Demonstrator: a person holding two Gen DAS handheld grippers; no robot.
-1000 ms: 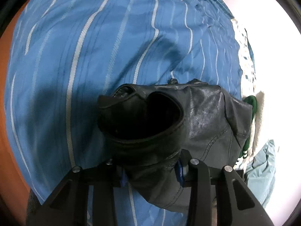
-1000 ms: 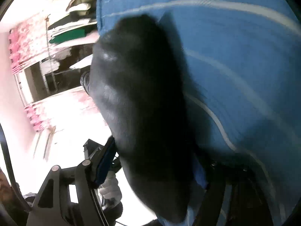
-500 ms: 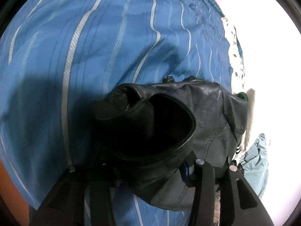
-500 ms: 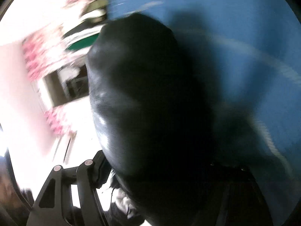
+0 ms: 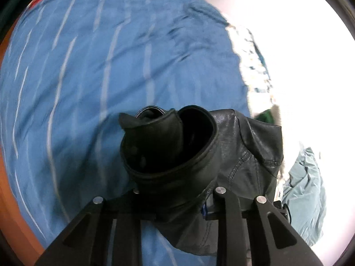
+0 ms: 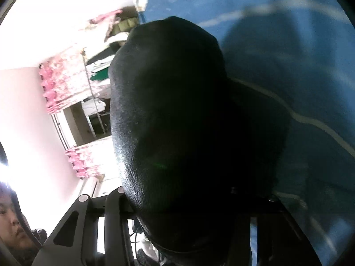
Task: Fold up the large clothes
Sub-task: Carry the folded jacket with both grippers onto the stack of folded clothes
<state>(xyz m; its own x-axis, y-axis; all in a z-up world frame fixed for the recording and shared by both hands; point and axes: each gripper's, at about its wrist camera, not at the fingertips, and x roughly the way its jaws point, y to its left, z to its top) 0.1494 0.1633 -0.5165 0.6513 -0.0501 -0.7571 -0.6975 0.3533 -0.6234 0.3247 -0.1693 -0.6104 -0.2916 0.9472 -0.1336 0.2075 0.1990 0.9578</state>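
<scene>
Black leather jacket, gripped by both claws, blue bedsheet

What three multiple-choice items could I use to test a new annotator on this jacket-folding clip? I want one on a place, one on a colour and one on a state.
1. Where does the light teal cloth lie in the left wrist view?
A. right of the black leather jacket
B. on top of it
C. left of it

2. What colour is the striped bedsheet?
A. green
B. blue
C. red

3. How is the left gripper?
A. open, clear of everything
B. shut on the jacket
C. shut on the teal cloth

Key: 1 A, it lies past the jacket's right edge. 2 B, blue with pale stripes. 3 B, the jacket's rolled cuff is pinched between the fingers.
</scene>
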